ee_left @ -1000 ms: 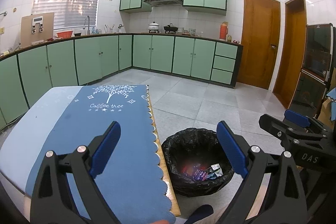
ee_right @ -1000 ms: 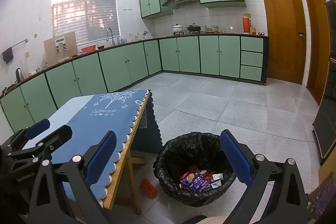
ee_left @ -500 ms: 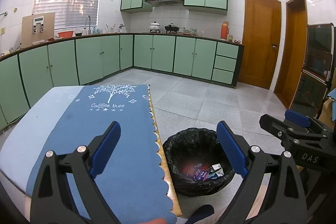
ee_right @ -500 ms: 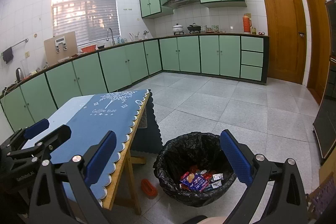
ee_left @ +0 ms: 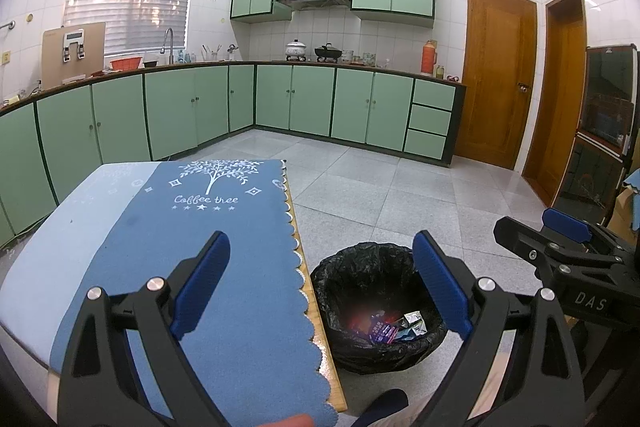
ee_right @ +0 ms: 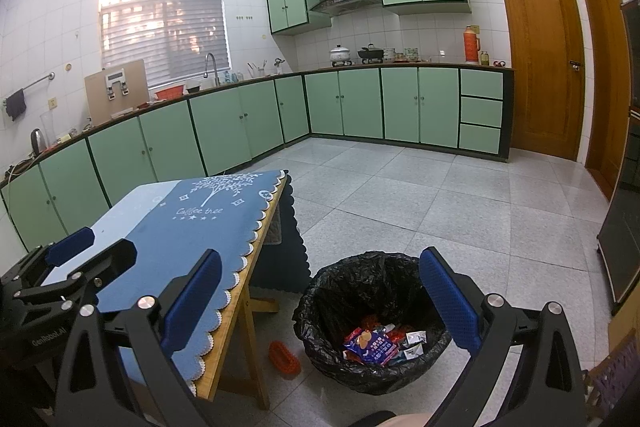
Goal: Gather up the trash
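A bin lined with a black bag (ee_left: 372,279) (ee_right: 360,287) stands on the floor right of the table. Snack wrappers (ee_right: 372,345) (ee_left: 394,327) lie in its bottom. My left gripper (ee_left: 320,263) is open and empty, held above the table's right edge and the bin. My right gripper (ee_right: 320,281) is open and empty, held above the bin's near side. Each gripper shows in the other's view: the right one at the right edge of the left wrist view (ee_left: 568,243), the left one at the left edge of the right wrist view (ee_right: 80,259).
A wooden table with a blue "Coffee tree" cloth (ee_left: 192,227) (ee_right: 180,227) is at the left. A small orange object (ee_right: 284,357) lies on the floor by the table leg. Green cabinets (ee_left: 312,103) line the walls; wooden doors (ee_left: 496,79) at right.
Both views have shifted only slightly. Both grippers stay open and empty.
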Motion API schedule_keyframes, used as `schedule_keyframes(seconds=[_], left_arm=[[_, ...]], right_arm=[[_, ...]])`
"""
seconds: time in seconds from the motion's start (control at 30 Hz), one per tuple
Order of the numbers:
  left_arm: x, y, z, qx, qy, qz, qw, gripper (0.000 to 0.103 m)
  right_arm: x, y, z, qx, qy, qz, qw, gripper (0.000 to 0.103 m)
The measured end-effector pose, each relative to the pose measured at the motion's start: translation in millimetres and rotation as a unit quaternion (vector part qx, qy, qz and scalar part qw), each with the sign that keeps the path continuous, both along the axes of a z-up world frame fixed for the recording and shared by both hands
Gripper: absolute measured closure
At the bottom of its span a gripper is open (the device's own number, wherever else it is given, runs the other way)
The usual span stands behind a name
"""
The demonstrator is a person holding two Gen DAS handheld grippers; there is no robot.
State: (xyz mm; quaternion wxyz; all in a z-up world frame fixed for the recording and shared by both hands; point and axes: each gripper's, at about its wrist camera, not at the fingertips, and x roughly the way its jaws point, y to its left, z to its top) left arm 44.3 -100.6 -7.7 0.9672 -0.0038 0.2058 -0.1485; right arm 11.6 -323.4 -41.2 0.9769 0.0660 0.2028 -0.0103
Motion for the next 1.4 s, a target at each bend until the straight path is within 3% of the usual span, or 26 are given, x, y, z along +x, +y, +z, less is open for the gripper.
schedule_keyframes(seconds=[1.4], left_arm=[[-1.7,4.7,-4.1,0.001,0.003,0.002,1.0000,0.013]], right_arm=[[0.8,0.1,0.5,0.000,0.001,0.000,1.000,0.006]])
